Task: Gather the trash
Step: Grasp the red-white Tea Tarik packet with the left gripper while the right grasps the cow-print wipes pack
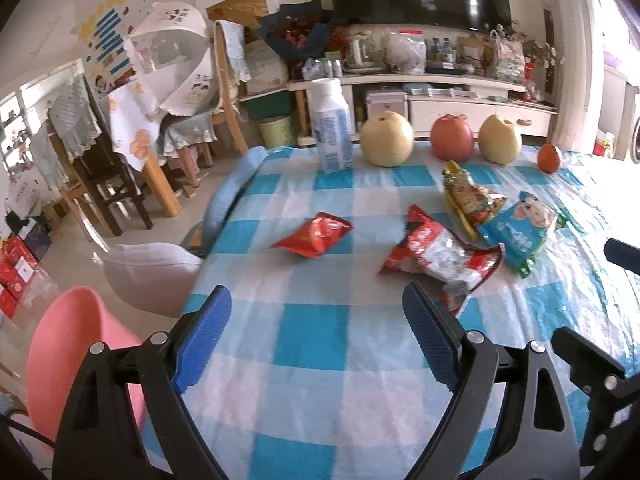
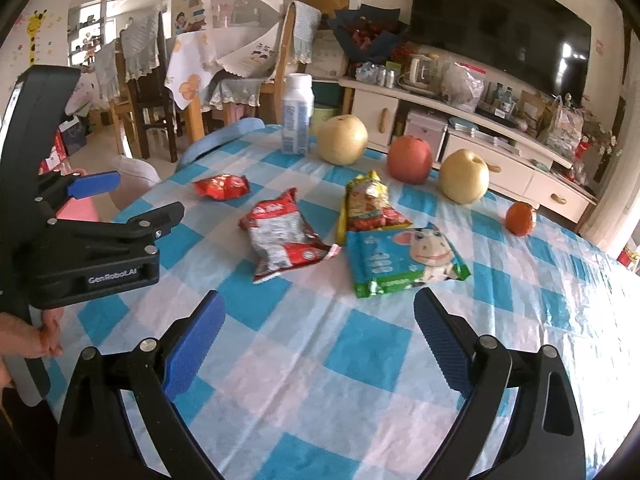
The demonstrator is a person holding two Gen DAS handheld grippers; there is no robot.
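Left wrist view, open left gripper (image 1: 316,322), red wrapper (image 1: 314,234) ahead

Both tools, left (image 1: 316,336) & right (image 2: 320,340), jaws wide apart, empty, angled down.

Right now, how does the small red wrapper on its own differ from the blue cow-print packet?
The small red wrapper is plain red, puffed and lies apart from the rest; the blue cow-print packet is larger, flatter and touches the yellow-red wrapper. Both lie untouched on the checked tablecloth.
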